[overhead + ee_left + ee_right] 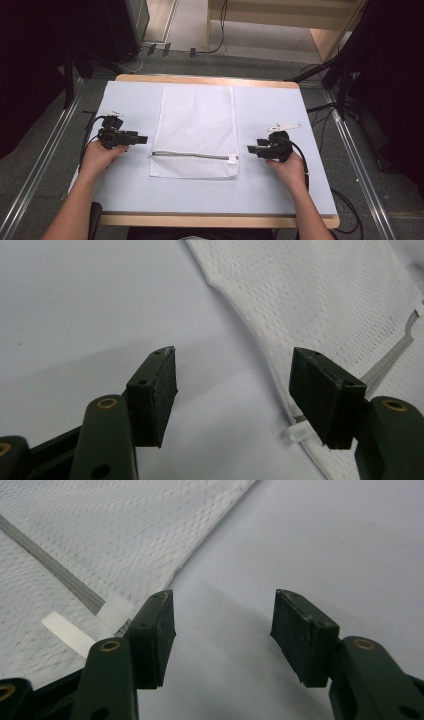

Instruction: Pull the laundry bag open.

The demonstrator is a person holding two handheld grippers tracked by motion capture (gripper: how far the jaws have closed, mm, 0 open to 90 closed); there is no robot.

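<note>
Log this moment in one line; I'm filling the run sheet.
left tongs: open, left of mesh bag | right tongs: open, empty, right of bag | zipper: closed

This is looking like a lab or recording studio rather than a home. A wooden table [220, 220] is sitting under a pale grey mat [280, 115], standing on grey carpet [45, 165] between metal floor rails [357, 165]. Black stand legs [320, 72] and dark curtains [30, 60] are closing in both sides. Cables [345, 210] are trailing over the floor, and power plugs [165, 48] are lying beyond the table near a light wooden bench [280, 15].
</note>
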